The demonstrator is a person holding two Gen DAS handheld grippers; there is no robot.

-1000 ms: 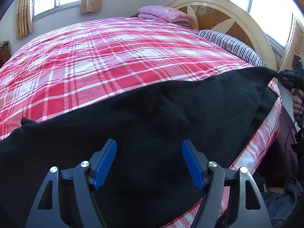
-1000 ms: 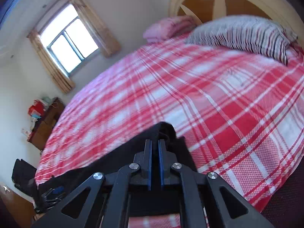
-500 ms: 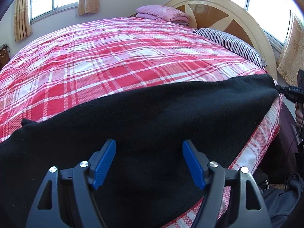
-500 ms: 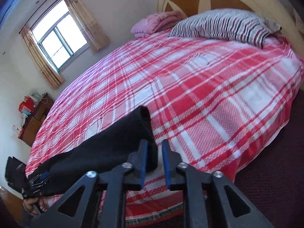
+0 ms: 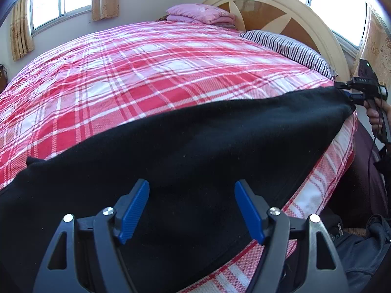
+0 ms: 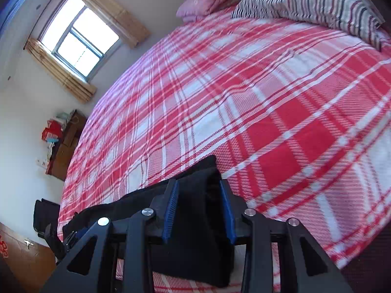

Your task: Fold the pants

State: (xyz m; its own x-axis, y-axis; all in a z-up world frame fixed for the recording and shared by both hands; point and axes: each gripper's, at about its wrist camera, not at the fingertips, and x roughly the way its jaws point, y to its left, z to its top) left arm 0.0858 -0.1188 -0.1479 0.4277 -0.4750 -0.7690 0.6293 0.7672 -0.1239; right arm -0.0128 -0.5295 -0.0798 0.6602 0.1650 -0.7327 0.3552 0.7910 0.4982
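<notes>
Black pants [image 5: 195,146] lie stretched along the near edge of a bed with a red and white plaid cover [image 5: 146,68]. My left gripper [image 5: 191,210] is open just above the middle of the pants, holding nothing. My right gripper [image 6: 199,207] is open, its blue pads either side of the pants' end [image 6: 195,232], which lies on the bed. In the left wrist view the right gripper [image 5: 352,92] shows at the far right end of the pants.
A striped pillow [image 5: 288,44] and folded pink bedding [image 5: 200,14] lie by the cream headboard [image 5: 281,2]. A wooden cabinet [image 6: 63,146] stands by the far wall under a window. Dark bags [image 5: 361,244] sit on the floor at the bed's right.
My right gripper opened, from shut on the pants' end to jaws apart, and lowered that end onto the bed. The raised fold flattened out. My left gripper stayed open in place.
</notes>
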